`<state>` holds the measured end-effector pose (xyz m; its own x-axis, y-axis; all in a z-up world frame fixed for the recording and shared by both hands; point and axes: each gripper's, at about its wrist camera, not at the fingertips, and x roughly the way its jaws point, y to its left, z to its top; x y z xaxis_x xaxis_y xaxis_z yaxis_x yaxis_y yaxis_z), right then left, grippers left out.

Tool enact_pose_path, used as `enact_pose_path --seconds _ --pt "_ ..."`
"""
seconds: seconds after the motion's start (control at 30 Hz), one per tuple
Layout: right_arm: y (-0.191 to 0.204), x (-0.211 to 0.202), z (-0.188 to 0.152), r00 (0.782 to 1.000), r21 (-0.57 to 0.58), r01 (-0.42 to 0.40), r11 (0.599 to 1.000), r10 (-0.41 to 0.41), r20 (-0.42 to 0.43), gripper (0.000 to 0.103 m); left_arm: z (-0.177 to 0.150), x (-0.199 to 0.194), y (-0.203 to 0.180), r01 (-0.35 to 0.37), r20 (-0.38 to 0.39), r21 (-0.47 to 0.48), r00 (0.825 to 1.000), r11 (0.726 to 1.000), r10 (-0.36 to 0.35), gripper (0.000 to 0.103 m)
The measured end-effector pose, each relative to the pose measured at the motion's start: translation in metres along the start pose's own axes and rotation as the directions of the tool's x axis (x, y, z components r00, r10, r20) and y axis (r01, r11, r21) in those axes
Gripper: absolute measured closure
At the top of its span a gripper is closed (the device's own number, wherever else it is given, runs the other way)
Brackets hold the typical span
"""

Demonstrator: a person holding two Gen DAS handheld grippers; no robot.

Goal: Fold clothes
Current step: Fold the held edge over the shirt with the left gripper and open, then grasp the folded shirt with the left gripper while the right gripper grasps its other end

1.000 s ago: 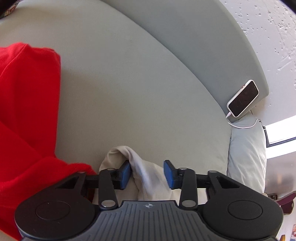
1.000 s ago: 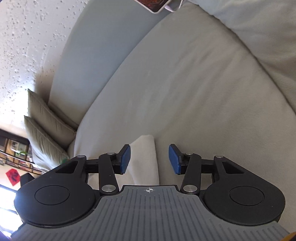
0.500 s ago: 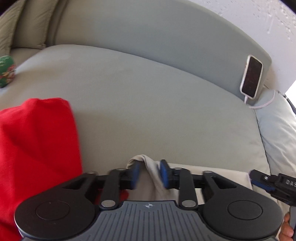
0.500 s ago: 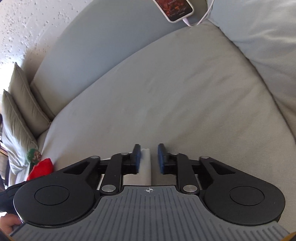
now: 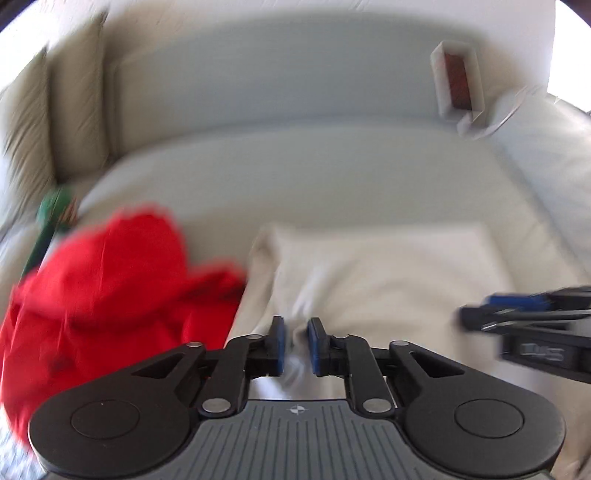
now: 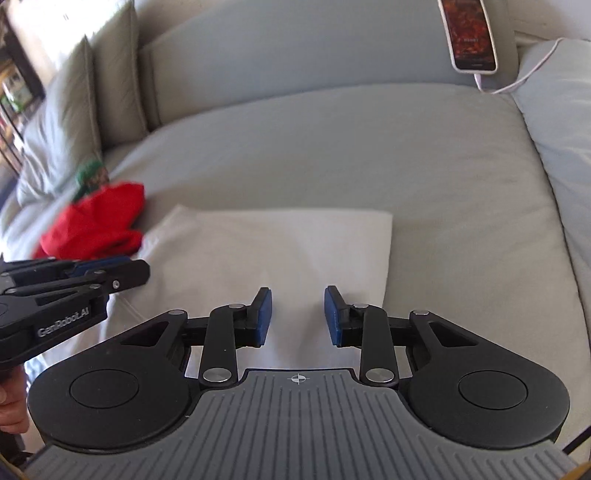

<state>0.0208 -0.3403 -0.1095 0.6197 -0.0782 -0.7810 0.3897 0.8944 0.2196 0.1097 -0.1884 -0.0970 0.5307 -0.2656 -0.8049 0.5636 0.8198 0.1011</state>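
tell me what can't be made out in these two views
- Left wrist view: motion blur smears the whole frame, so whether the left gripper truly pinches the cream garment is uncertain.
- Green item behind the red garment: blurred and partly covered in both views, so its kind is unclear.
- Phone: top cut by the right wrist view's edge, screen unreadable.

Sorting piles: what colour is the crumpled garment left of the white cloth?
Red garment, clearest in right wrist view.
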Motion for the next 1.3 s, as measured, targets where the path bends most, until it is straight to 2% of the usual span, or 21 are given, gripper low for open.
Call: enact_pose_path --seconds 0.03,0.17,0.27,0.37,0.47,0.6,0.63,0.67,0.73,0.8,0.93,1.0,1.03,1.1,1.13,1.2,1.3 --pt "0.005 -0.007 -0.006 1.0 -0.031 0.011 0.999 -0.011 0.008 0.07 -0.004 -0.006 0.003 -0.007 -0.004 -0.004 1.0 1.0 0.007 0.09" --pt "0.018 -0.043 -0.04 0.998 -0.158 -0.046 0.986 0.04 -0.04 0.065 -0.031 -0.035 0.016 -0.004 -0.066 -0.045 0.998 0.999 0.001 0.089" --pt "0.018 -0.069 -0.063 0.997 -0.182 -0.052 0.982 0.042 -0.058 0.064 -0.052 -0.057 0.02 -0.012 -0.064 -0.046 0.998 0.999 0.009 0.089" --pt "0.016 -0.093 -0.083 0.995 -0.168 -0.065 0.984 0.05 -0.09 0.065 -0.073 -0.073 0.02 0.013 -0.077 -0.081 0.997 0.997 -0.02 0.085" --pt "0.006 -0.113 -0.09 0.988 -0.055 -0.119 0.991 0.113 -0.11 0.064 -0.09 -0.088 0.01 0.036 -0.03 -0.094 0.999 0.995 -0.039 0.084" --pt "0.005 -0.129 -0.094 0.987 0.006 -0.16 0.987 0.16 -0.005 0.064 -0.092 -0.101 -0.011 0.062 0.102 -0.082 0.993 0.995 -0.054 0.081" --pt "0.008 -0.128 -0.093 0.988 -0.003 -0.153 0.988 0.153 0.021 0.064 -0.091 -0.099 -0.017 0.055 0.124 -0.072 0.991 0.996 -0.046 0.078" --pt "0.012 -0.126 -0.092 0.99 -0.017 -0.135 0.991 0.136 0.038 0.064 -0.089 -0.097 -0.022 0.046 0.142 -0.063 0.989 0.997 -0.037 0.07" --pt "0.015 -0.115 -0.093 0.995 -0.018 -0.099 0.995 0.1 0.026 0.064 -0.089 -0.085 -0.03 0.028 0.122 -0.042 0.992 0.999 -0.023 0.067" --pt "0.013 -0.105 -0.097 0.996 -0.004 -0.083 0.997 0.083 -0.021 0.064 -0.092 -0.071 -0.036 0.019 0.066 -0.013 0.998 1.0 -0.018 0.067" --pt "0.01 -0.105 -0.106 0.995 -0.036 -0.085 0.996 0.083 -0.05 0.065 -0.096 -0.074 -0.037 0.015 0.017 0.051 1.0 0.999 -0.016 0.067" --pt "0.008 -0.109 -0.108 0.992 -0.042 -0.091 0.995 0.087 -0.09 0.064 -0.099 -0.08 -0.026 0.032 -0.002 0.014 0.999 0.999 -0.032 0.067" --pt "0.006 -0.11 -0.108 0.986 -0.026 -0.101 0.995 0.097 -0.136 0.064 -0.101 -0.083 -0.02 0.041 -0.008 -0.01 0.999 0.999 -0.041 0.067" --pt "-0.001 -0.11 -0.11 0.965 0.03 -0.122 0.992 0.125 -0.23 0.058 -0.105 -0.09 -0.007 0.059 -0.019 -0.057 0.998 0.997 -0.06 0.064" --pt "-0.006 -0.112 -0.111 0.956 0.06 -0.134 0.989 0.145 -0.255 0.058 -0.107 -0.093 -0.001 0.068 -0.025 -0.081 0.997 0.994 -0.07 0.059" --pt "-0.018 -0.122 -0.109 0.955 0.125 -0.171 0.977 0.196 -0.223 0.057 -0.109 -0.1 0.014 0.091 -0.012 -0.144 0.996 0.985 -0.094 0.05" --pt "-0.033 -0.133 -0.104 0.957 0.22 -0.217 0.951 0.252 -0.146 0.054 -0.105 -0.114 0.045 0.151 0.081 -0.278 0.988 0.949 -0.133 0.035"
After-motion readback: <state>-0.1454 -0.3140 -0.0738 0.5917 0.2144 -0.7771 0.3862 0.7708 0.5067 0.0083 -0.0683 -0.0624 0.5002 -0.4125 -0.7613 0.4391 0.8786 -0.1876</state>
